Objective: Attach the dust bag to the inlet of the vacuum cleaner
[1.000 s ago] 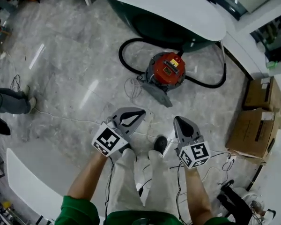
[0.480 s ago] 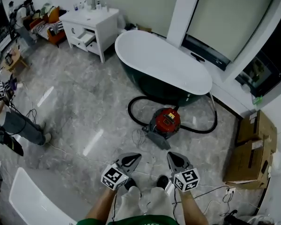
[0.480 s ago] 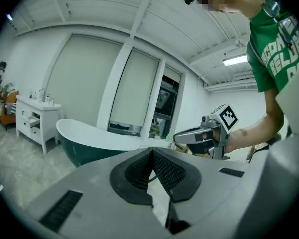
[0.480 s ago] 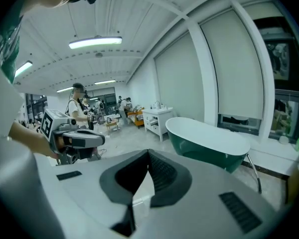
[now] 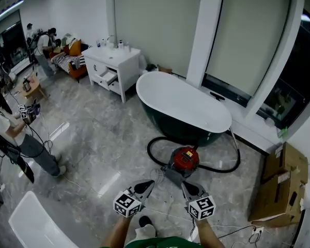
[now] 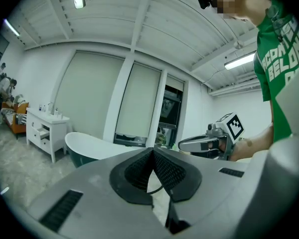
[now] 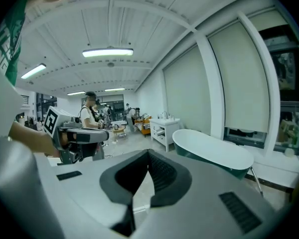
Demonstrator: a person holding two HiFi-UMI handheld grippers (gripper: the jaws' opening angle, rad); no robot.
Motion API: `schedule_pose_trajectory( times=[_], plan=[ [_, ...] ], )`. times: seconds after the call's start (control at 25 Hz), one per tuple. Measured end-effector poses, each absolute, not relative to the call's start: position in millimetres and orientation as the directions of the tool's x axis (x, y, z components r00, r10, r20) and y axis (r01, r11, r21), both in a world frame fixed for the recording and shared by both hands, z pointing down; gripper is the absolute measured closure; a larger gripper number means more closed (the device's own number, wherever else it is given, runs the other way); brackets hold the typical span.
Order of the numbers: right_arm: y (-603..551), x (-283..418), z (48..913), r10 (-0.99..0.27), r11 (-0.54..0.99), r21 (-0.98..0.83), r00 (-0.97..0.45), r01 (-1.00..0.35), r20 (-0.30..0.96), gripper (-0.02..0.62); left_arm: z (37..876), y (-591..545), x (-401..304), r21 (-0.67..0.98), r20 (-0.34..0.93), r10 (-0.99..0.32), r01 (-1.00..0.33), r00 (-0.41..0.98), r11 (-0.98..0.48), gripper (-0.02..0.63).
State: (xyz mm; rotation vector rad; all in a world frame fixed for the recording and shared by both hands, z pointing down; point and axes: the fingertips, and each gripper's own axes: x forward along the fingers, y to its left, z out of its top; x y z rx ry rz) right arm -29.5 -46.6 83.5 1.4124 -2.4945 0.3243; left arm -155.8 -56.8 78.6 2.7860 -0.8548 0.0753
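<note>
While I hold both tools out ahead of me over the marble floor (image 5: 108, 138), my left gripper (image 5: 149, 183) has its jaws pressed together at the tips with nothing between them. My right gripper (image 5: 185, 184) is likewise closed and empty. Beyond their tips the red vacuum cleaner (image 5: 186, 159) sits on the floor, just in front of the dark-sided bathtub (image 5: 183, 103), and its black hose (image 5: 154, 150) lies looped round it. A flat grey piece (image 5: 171, 176) lies against the vacuum's near side, between my grippers and the canister. It may be the dust bag, though it is too small for me to be sure. A white cabinet (image 5: 116, 62) stands near the tub's far left end. Cardboard boxes (image 5: 284, 185) are stacked by the wall at right. A person (image 5: 13, 133) stands well off at left.
</note>
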Motion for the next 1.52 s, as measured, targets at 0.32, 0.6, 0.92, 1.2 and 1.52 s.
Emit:
schedule_pose_trajectory(
  times=[0.32, 0.6, 0.92, 1.2, 1.52],
  plan=[
    [4, 16, 56, -0.800, 0.542, -0.040, -0.530, -0.839, 0.280, 0.586, 57, -15, -108, 0.194, 0.109, -0.593, -0.602, 0.798, -0.775, 0.603],
    [46, 75, 50, -0.835, 0.493, -0.077, -0.496, -0.866, 0.238, 0.586, 42, 29, -60, 0.150, 0.112, -0.589, -0.599, 0.801, -0.786, 0.603],
    [87, 113, 37, -0.853, 0.477, -0.076, -0.482, -0.876, 0.202, 0.586, 29, 66, -25, 0.110, 0.124, -0.578, -0.590, 0.807, -0.800, 0.603],
    [125, 136, 41, -0.869, 0.442, -0.086, -0.450, -0.893, 0.206, 0.586, 31, 86, -5, 0.114, 0.112, -0.572, -0.582, 0.813, -0.805, 0.603],
    [146, 153, 41, -0.881, 0.419, -0.075, -0.425, -0.905, 0.210, 0.586, 32, 100, 20, 0.118, 0.096, -0.546, -0.554, 0.832, -0.824, 0.603]
  ],
)
